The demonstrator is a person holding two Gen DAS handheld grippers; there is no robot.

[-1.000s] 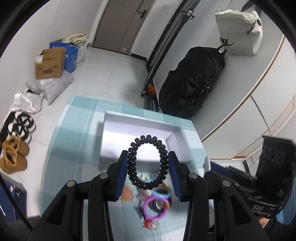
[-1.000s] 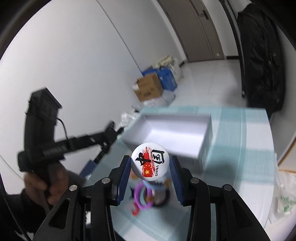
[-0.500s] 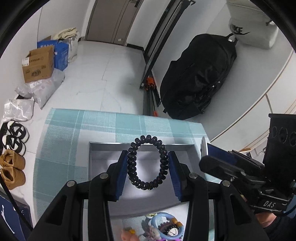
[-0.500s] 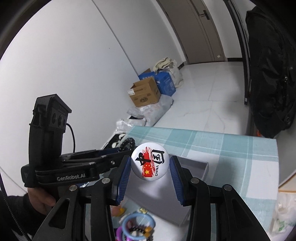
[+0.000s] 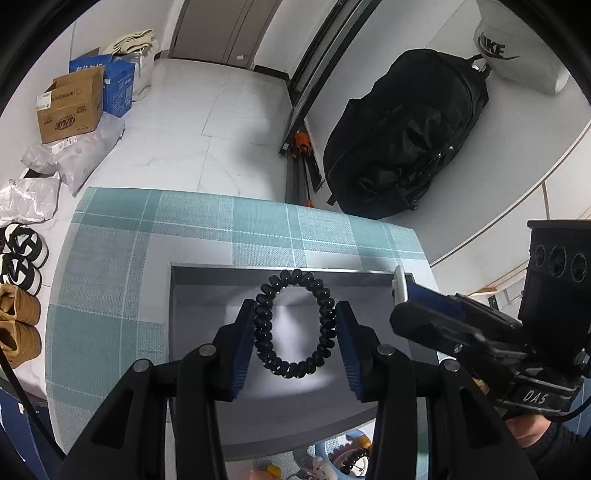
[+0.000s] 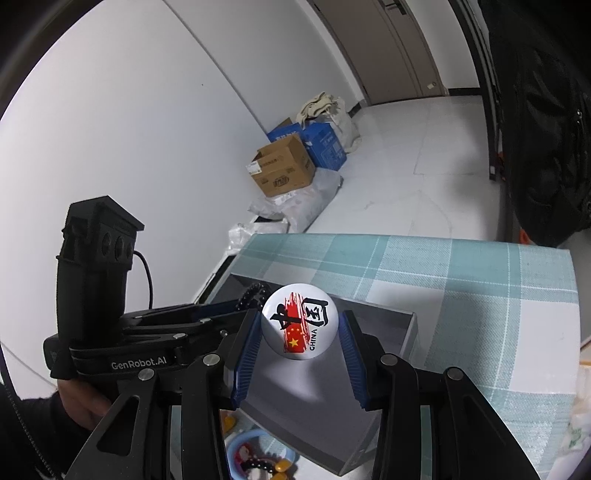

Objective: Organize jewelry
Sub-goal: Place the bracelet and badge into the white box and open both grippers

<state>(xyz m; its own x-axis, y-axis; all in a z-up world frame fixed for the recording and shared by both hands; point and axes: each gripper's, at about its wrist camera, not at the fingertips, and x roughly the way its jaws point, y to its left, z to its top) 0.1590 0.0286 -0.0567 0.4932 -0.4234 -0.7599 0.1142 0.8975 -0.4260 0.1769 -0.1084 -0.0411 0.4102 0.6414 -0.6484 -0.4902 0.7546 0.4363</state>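
Jewelry goes in now: our left tool (image 5: 295, 325) pinches the black coil hair tie (image 5: 294, 324), our right tool (image 6: 300, 326) the round badge (image 6: 299, 321), both above the open box (image 5: 207, 295) on the desk (image 5: 110, 258), so next we lower and release.

Blk backpack (image 5: 402, 136), cardboard box (image 5: 68, 105), shoes (image 5: 18, 258).

White walls (image 6: 129, 110) around you, pale tiled floor (image 5: 207, 122) ahead. Grey door (image 5: 218, 26) at far end. Cardboard box (image 5: 70, 105) and blue box (image 5: 118, 83) against left wall, shoes (image 5: 18, 258) nearby. Black bag (image 5: 402, 140) slumped right. Teal checked tablecloth (image 5: 110, 266) below you.
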